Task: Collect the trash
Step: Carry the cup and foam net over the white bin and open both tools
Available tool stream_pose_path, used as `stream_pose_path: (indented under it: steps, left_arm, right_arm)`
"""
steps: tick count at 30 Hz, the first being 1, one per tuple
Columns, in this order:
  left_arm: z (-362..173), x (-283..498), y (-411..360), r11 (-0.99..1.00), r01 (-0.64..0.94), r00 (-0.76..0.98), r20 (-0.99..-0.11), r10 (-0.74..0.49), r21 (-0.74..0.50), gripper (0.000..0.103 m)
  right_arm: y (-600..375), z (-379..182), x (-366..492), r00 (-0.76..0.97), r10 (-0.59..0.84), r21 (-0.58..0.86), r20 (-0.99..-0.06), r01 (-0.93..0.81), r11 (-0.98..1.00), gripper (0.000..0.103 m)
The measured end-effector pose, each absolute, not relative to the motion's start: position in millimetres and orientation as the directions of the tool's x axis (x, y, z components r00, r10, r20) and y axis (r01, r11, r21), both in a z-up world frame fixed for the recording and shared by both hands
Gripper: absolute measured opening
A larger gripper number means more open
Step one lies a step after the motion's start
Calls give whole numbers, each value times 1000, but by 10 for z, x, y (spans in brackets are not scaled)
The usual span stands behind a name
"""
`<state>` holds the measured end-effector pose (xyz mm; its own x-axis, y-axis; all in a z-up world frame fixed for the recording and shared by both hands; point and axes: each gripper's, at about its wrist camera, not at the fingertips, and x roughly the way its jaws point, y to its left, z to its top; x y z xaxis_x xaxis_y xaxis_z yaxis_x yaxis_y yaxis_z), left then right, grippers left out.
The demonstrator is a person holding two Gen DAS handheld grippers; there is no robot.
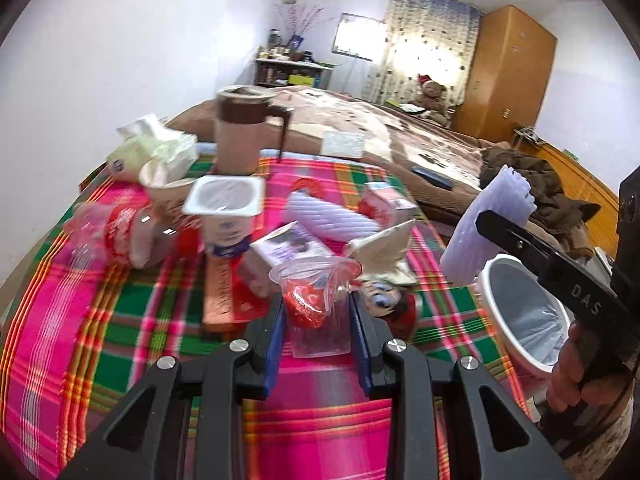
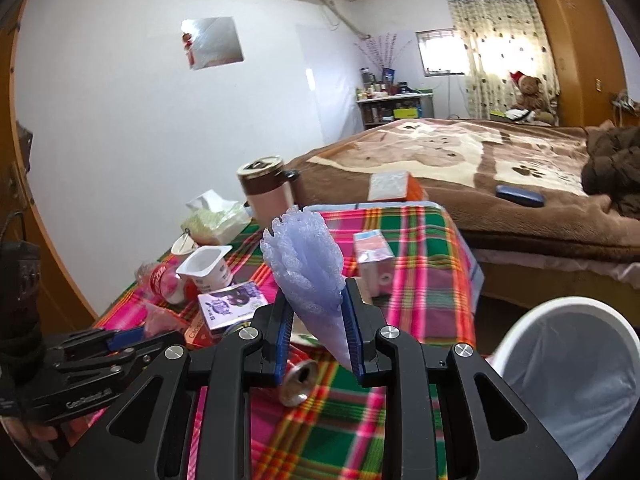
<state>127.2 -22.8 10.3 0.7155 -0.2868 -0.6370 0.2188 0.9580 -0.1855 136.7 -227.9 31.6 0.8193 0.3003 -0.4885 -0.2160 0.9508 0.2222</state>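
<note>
Right gripper (image 2: 316, 336) clamps the lilac foam net sleeve (image 2: 310, 272) beside the white lined bin (image 2: 576, 376) off the table's edge; left gripper (image 1: 318, 332) straddles a clear plastic cup (image 1: 316, 296), jaws apart, amid crowded cartons.

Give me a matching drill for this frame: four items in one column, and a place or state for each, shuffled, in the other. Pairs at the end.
Items
1. foam net sleeve
2. clear plastic cup
3. white trash bin
4. brown lidded mug

Places or states
A. upright at the far end of the plaid tablecloth
B. between the open fingers of the left gripper
C. beside the table, lined with a bag
D. clamped in the right gripper, off the table

Pairs: 1-D, 2-B, 3-C, 4-A
</note>
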Motion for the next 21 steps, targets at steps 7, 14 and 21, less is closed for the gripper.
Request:
stream_pose_path:
  steps: [7,14,21]
  left_arm:
    - [205,1346,-645,930,313,702,-613,-362,-191,32]
    - [311,1356,-1158,900,413,697,-587,-412,-140,32]
    - [339,1389,-1718,849,510,651,-584,-485,-136,32]
  right_arm:
    - [-2648,346,1227,842,250,265,-478,-133,955,25]
    - [-3012,316,1117,859,150,255,-490,-23,967,25]
    - [-3366,256,1032,850,38,224,-525,96,970,25]
